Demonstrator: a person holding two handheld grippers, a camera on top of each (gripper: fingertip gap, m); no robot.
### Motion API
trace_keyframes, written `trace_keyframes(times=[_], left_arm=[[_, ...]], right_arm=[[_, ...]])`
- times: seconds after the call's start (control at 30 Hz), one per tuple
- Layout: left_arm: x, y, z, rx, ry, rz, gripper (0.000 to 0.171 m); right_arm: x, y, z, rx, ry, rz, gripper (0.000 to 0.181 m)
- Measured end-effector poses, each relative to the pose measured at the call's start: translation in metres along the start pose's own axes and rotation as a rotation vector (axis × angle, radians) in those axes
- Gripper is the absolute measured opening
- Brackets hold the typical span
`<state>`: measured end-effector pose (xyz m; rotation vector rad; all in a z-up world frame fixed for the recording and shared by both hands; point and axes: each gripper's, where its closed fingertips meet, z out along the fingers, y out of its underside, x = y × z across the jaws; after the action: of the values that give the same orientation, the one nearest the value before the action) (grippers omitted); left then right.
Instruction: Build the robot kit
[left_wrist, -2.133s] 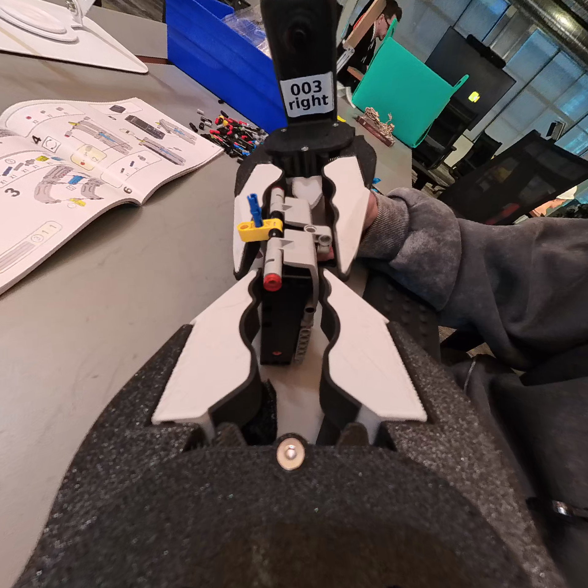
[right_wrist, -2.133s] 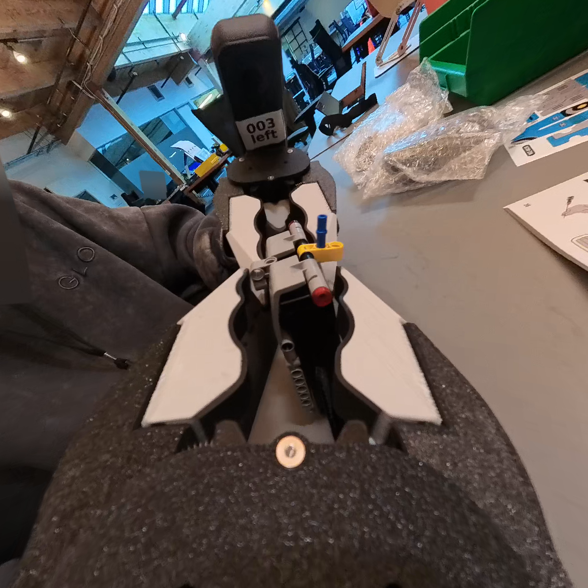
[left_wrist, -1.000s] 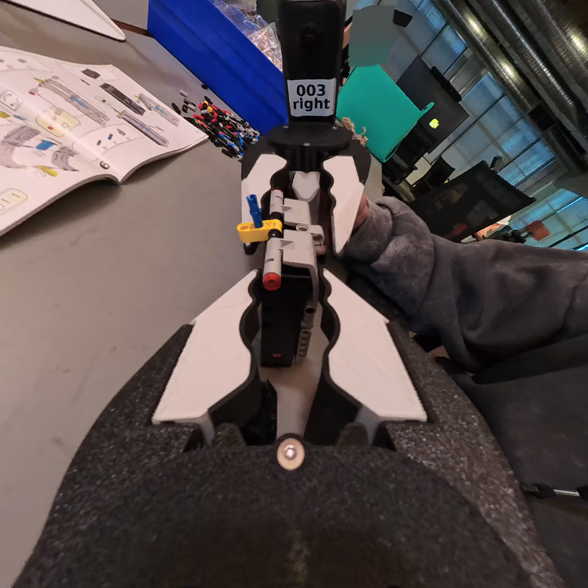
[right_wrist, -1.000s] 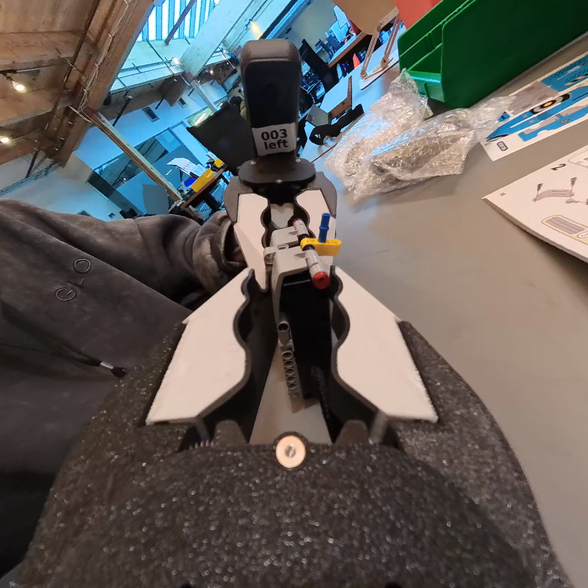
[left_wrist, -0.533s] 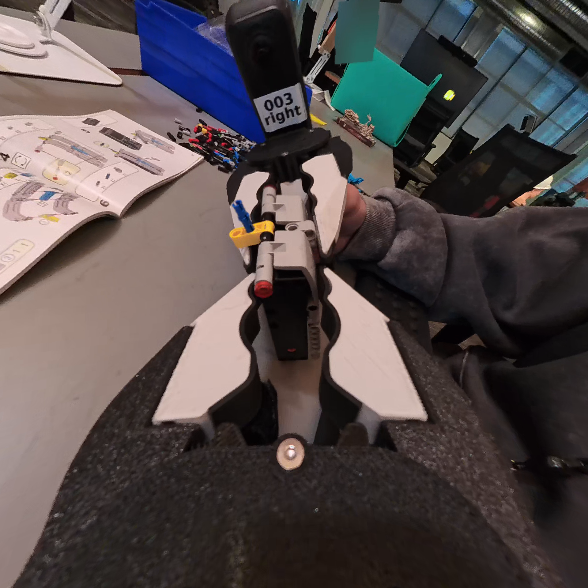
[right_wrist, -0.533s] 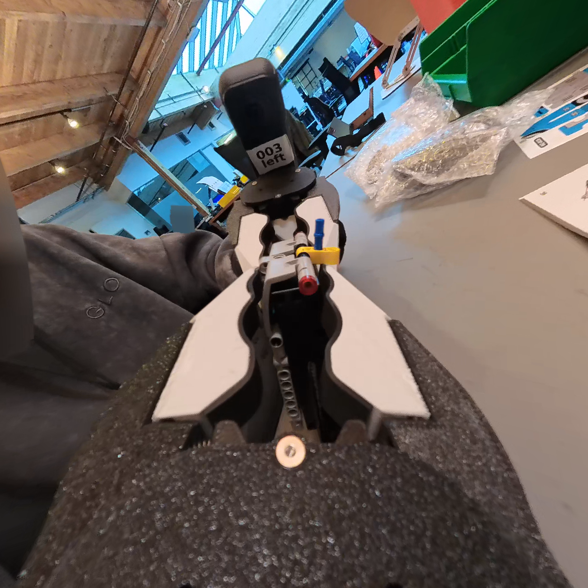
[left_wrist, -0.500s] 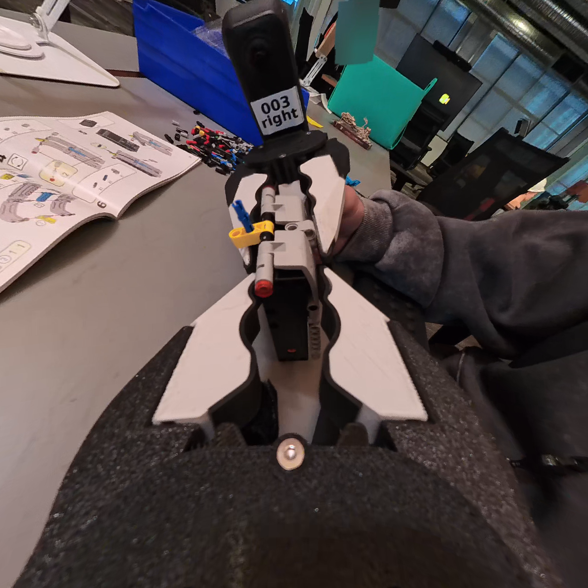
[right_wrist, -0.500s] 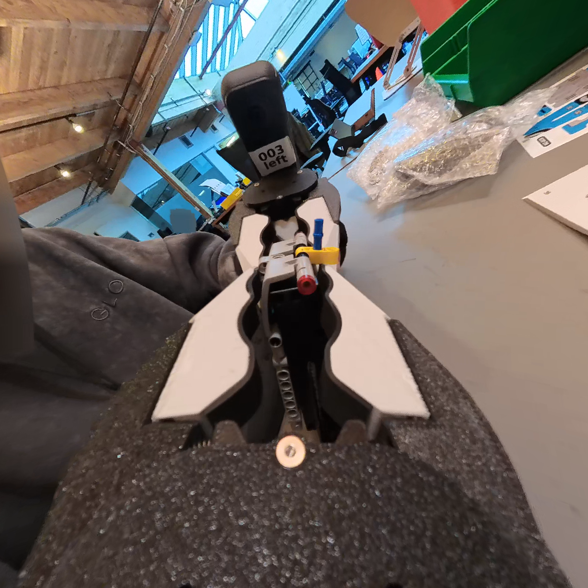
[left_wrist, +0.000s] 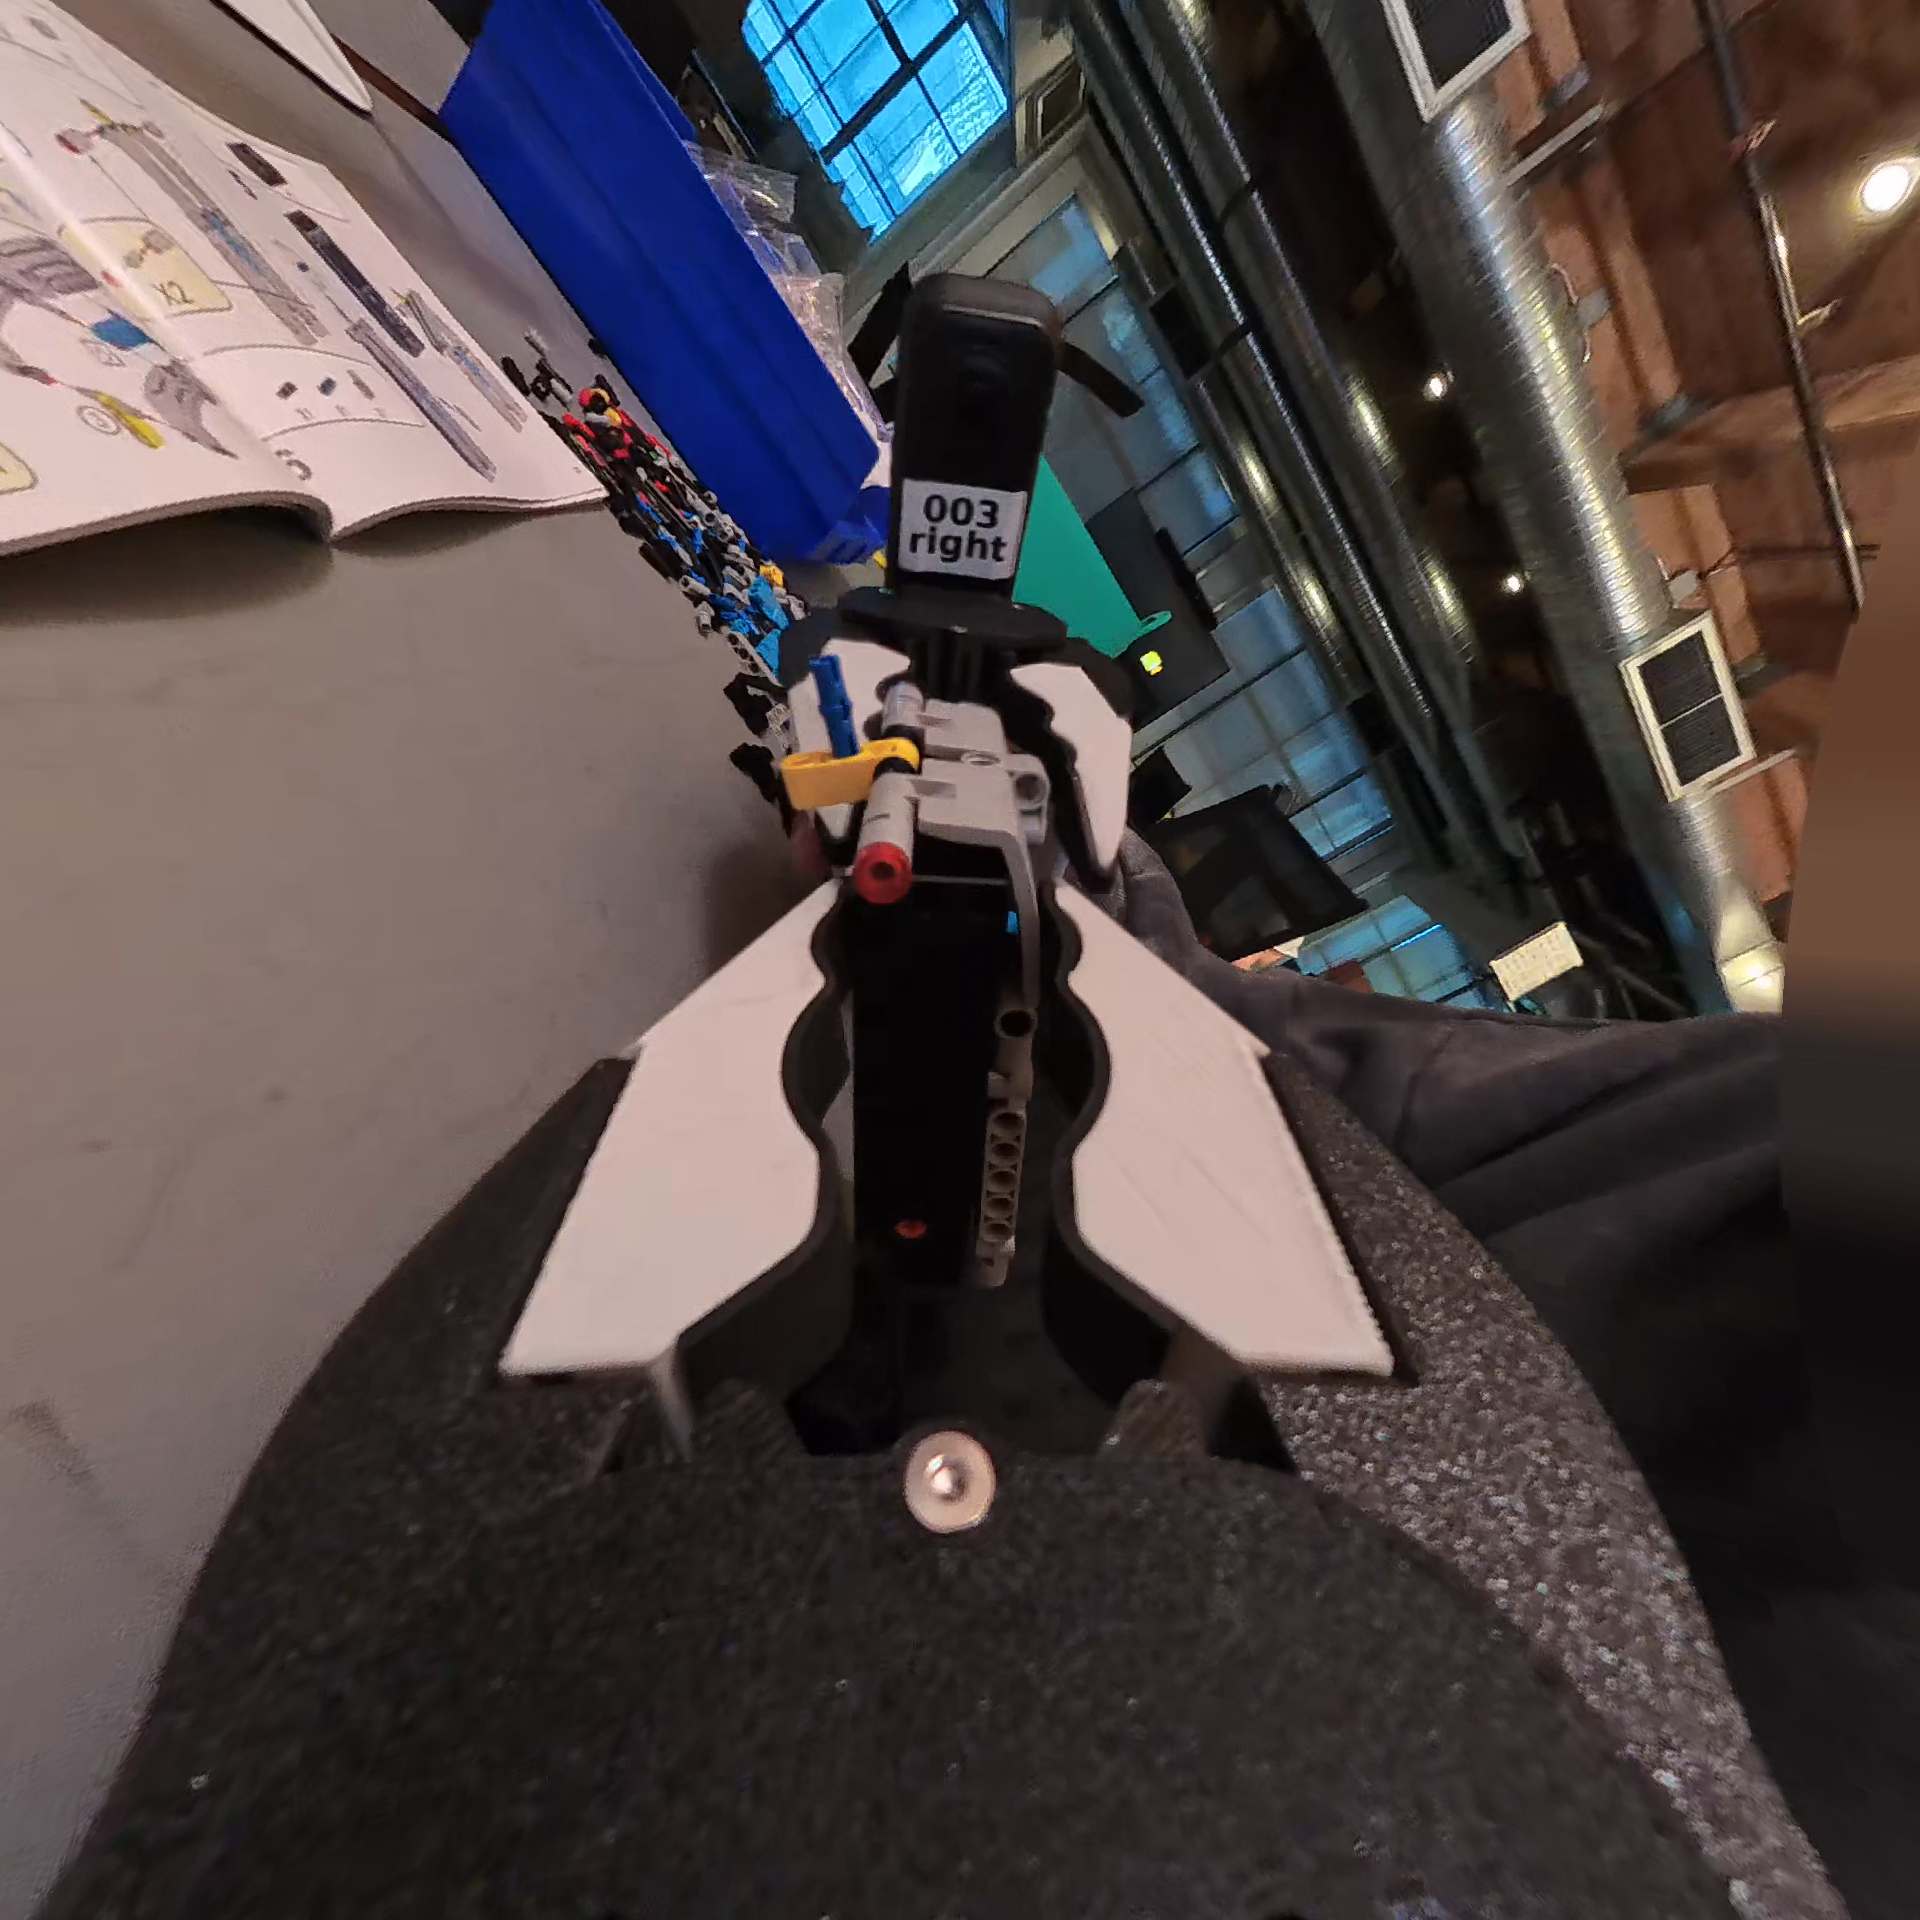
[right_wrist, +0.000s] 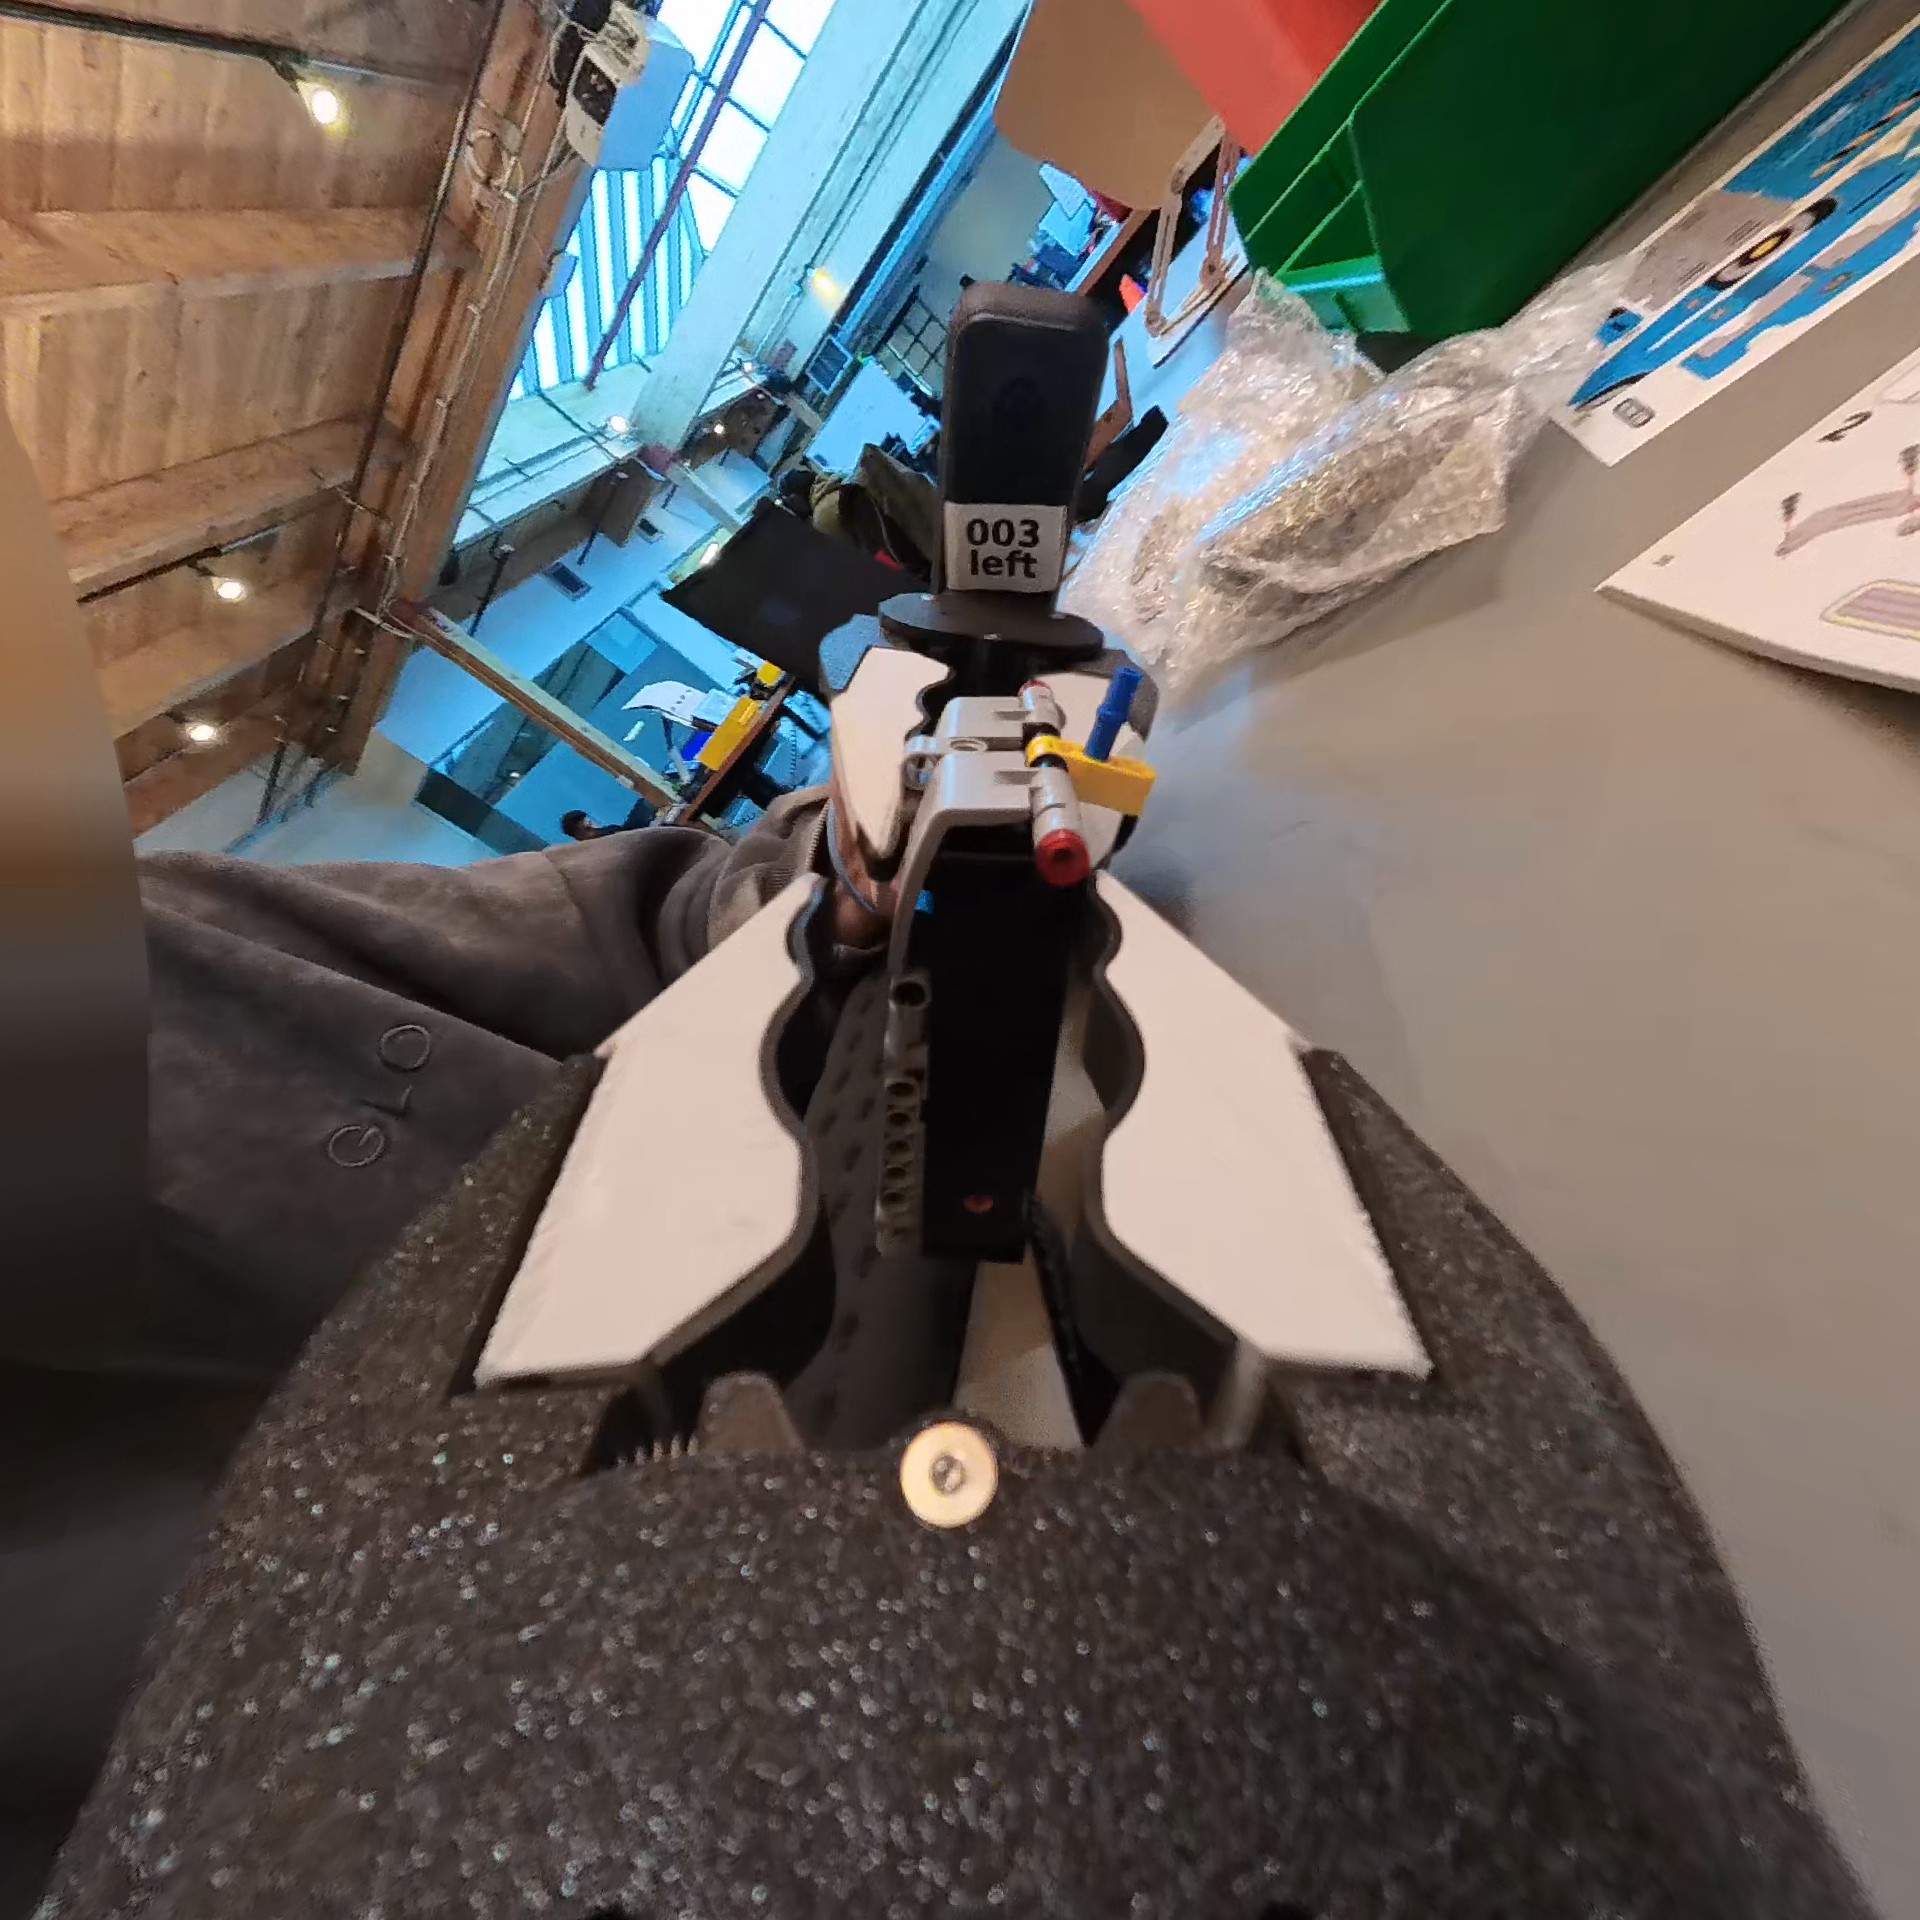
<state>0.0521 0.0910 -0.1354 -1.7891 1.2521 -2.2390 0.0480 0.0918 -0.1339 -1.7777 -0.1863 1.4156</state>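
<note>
A brick assembly (left_wrist: 940, 1049) has a black block at each end, joined in the middle by grey pieces with a red-tipped axle, a yellow connector (left_wrist: 831, 777) and a blue pin. My left gripper (left_wrist: 940, 914) is shut on the near black block. My right gripper (left_wrist: 956, 743) faces it and holds the far end. In the right wrist view my right gripper (right_wrist: 956, 894) is shut on its own black block (right_wrist: 987, 1049), with my left gripper (right_wrist: 987, 748) opposite. The assembly is held in the air beside the grey table (left_wrist: 312, 883).
An open instruction booklet (left_wrist: 208, 312), a blue bin (left_wrist: 644, 260) and a pile of small parts (left_wrist: 686, 551) lie on the table. Clear plastic bags (right_wrist: 1330, 488), a green bin (right_wrist: 1558, 156) and printed sheets (right_wrist: 1818, 551) lie on its other side. A person's dark sleeve (right_wrist: 416, 987) is close.
Both grippers have tilted upward and rolled together with the assembly between them, so more ceiling shows. Both grips are unchanged.
</note>
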Motion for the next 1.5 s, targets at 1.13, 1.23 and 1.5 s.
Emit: trace_keyframes(times=[1.13, 1.23, 1.5], left_arm=[[-0.001, -0.012, -0.013, 0.101, -0.179, 0.227, 0.045], [0.010, -0.020, -0.020, 0.165, -0.129, 0.249, 0.041], [0.011, -0.011, -0.013, 0.105, -0.244, 0.431, 0.044]], right_arm=[[0.000, -0.010, 0.003, 0.012, 0.354, -0.572, 0.032], [0.012, 0.003, 0.001, -0.081, 0.403, -0.632, 0.032], [0.013, 0.003, 0.001, -0.086, 0.418, -0.652, 0.035]])
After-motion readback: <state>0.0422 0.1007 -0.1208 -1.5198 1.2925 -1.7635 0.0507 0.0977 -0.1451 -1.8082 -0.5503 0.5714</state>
